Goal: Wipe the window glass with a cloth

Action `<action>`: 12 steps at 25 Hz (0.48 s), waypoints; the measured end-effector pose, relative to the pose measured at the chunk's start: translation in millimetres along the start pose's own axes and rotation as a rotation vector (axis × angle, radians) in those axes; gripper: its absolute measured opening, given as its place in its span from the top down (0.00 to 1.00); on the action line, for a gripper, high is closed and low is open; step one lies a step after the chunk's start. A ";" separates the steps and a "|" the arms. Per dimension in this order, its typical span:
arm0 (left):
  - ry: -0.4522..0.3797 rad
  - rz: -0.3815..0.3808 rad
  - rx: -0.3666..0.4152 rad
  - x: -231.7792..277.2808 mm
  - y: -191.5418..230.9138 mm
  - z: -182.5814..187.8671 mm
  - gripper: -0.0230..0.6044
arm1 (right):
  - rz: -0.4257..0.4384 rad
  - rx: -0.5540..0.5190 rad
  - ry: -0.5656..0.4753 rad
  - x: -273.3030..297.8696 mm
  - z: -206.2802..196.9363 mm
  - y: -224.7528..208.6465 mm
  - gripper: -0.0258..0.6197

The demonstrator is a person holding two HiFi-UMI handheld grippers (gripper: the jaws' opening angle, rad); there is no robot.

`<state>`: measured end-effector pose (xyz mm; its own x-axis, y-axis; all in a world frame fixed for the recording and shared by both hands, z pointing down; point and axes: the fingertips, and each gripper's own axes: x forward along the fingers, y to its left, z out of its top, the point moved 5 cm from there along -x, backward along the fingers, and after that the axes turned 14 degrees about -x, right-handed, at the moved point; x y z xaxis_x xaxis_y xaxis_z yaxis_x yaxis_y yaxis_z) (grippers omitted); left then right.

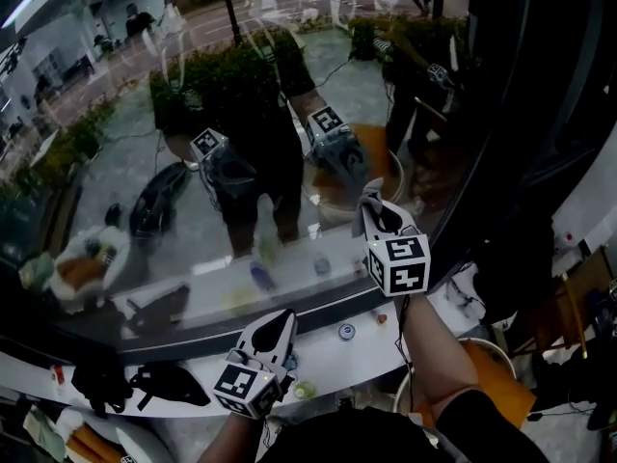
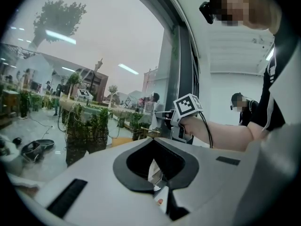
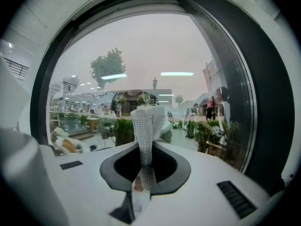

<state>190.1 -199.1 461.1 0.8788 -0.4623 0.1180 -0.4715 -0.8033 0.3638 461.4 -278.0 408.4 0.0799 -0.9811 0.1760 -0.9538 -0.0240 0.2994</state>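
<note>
A wide pane of window glass [image 1: 145, 191] fills most of the head view. It shows paving and green shrubs outside, and the reflection of the person and both marker cubes. A curved white sill [image 1: 362, 360] runs below it from 8 o'clock round to 4 o'clock, and a dark window frame [image 1: 506, 114] rises at 2 o'clock.

On the sill at 7 o'clock lies a black strap [image 1: 159, 384]. The left tongs [image 1: 275, 331] sit at 6 o'clock, low over the sill and well short of the glass. Their tips point up toward the pane, and the left gripper view shows them pressed together with nothing caught between them. Just right of them a small round cap [image 1: 346, 332] lies on the sill.

Further right, at about 4 o'clock from the centre of the head view, the right tongs [image 1: 378, 218] are held higher and close to the glass. They pinch a white knitted cloth [image 3: 146, 126], which stands upright out of them in a narrow fold, its upper end toward the pane. Whether the cloth touches the glass cannot be told.
</note>
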 end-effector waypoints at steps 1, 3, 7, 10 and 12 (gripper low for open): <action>-0.001 0.005 0.001 -0.3 0.3 -0.4 0.95 | 0.000 -0.001 -0.003 0.2 -0.3 -0.1 0.88; -0.001 0.012 0.001 -1.4 1.0 -2.1 0.95 | 0.000 -0.001 -0.008 0.3 -1.0 0.2 0.88; 0.003 0.022 -0.014 -1.6 -0.2 1.8 0.95 | -0.001 0.001 -0.013 0.6 0.1 0.1 0.88; 0.004 0.026 -0.027 -0.7 -1.0 1.7 0.95 | 0.000 -0.002 -0.013 1.5 -0.1 0.5 0.88; 0.001 0.019 -0.016 -1.2 2.3 -4.4 0.95 | 0.002 -0.004 -0.012 1.1 -0.5 0.5 0.88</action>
<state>188.3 -198.7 465.9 0.8696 -0.4773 0.1264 -0.4872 -0.7880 0.3765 461.1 -278.9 409.3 0.0741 -0.9834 0.1654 -0.9527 -0.0208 0.3031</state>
